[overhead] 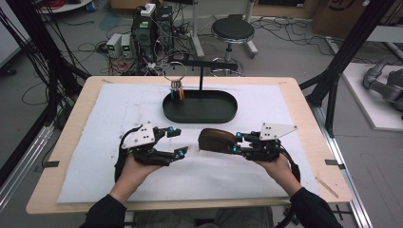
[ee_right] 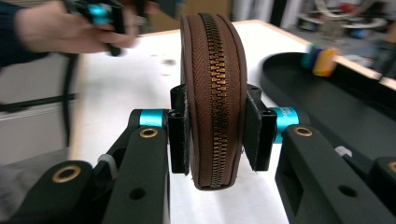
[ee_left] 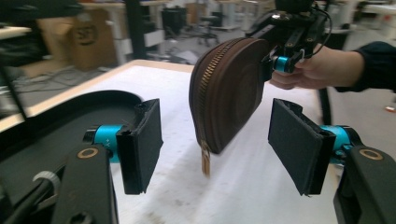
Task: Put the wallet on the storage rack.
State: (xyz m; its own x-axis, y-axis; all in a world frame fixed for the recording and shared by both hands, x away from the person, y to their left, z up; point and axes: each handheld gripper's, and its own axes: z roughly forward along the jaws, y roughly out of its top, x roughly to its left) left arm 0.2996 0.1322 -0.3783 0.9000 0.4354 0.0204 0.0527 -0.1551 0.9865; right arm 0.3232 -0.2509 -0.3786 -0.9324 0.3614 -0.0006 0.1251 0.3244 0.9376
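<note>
My right hand-held gripper (ee_right: pixel 212 140) clamps the brown zip pouch (ee_right: pixel 212 93) upright; my left hand-held gripper (ee_left: pixel 215 149) gapes wide beside the pouch, its zipper unopened.

Brown pouch (ee_right: pixel 212 93) with brass zipper (ee_right: pixel 215 74), black tray (overhead: pixel 199 113), white mat (overhead: pixel 142 109).

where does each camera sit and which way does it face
High view: above the person's side, looking forward and down at the table; both forearms, left hand-held gripper, right hand-held gripper.
Left gripper view: rides the left hand-held gripper, looking between its open jaws at the brown pouch.
Right gripper view: rides the right hand-held gripper, its jaws clamping the pouch.
All three views share the pouch and black tray.
</note>
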